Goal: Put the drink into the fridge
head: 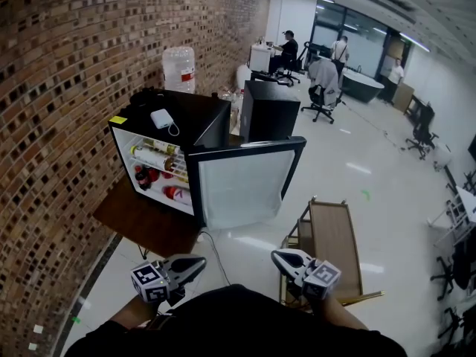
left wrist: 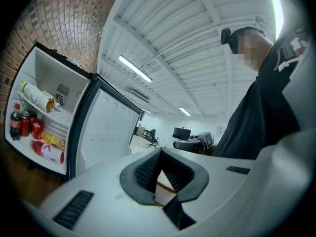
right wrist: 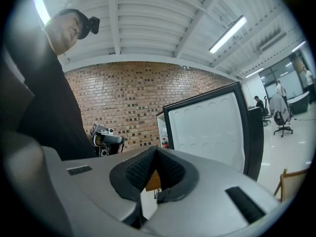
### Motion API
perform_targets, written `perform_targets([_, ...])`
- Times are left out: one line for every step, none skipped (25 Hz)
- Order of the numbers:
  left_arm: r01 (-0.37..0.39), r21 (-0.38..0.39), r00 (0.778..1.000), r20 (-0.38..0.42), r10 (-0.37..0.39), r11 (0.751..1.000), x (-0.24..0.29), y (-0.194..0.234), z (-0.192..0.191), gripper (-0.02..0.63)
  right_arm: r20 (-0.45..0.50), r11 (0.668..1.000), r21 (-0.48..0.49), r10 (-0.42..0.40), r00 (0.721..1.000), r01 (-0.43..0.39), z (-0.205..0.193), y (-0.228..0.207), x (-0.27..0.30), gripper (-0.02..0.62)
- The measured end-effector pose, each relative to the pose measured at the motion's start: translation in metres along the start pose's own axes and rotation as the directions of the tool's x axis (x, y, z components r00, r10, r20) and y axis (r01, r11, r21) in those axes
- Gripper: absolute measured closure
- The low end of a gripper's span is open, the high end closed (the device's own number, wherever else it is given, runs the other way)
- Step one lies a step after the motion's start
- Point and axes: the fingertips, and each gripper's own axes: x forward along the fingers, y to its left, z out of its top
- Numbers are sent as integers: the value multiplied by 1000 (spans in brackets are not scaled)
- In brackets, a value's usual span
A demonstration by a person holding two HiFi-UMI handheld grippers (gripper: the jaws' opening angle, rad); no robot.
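A black mini fridge (head: 199, 110) stands against the brick wall with its door (head: 243, 185) swung wide open. Its shelves hold a lying bottle (head: 153, 157), red cans (head: 141, 175) and a red-capped bottle (head: 175, 193); the left gripper view shows the cans (left wrist: 22, 124) too. My left gripper (head: 198, 260) is low by my body, shut and empty, with the pads meeting in its own view (left wrist: 160, 153). My right gripper (head: 277, 256) is level with it, well short of the fridge, and is shut with nothing in it (right wrist: 157, 150).
The fridge sits on a low wooden platform (head: 137, 218). A wooden cart (head: 335, 244) stands just ahead of my right gripper. A white adapter (head: 161, 118) lies on the fridge top. A water jug (head: 179, 69) and a black cabinet (head: 269, 110) stand behind. People sit at desks far back.
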Motion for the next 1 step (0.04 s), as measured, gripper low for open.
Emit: perform_targets([1, -1, 1000, -1, -1, 1000, 0, 1, 0, 612, -1, 1000, 0, 0, 1000, 0, 0, 0, 1, 606])
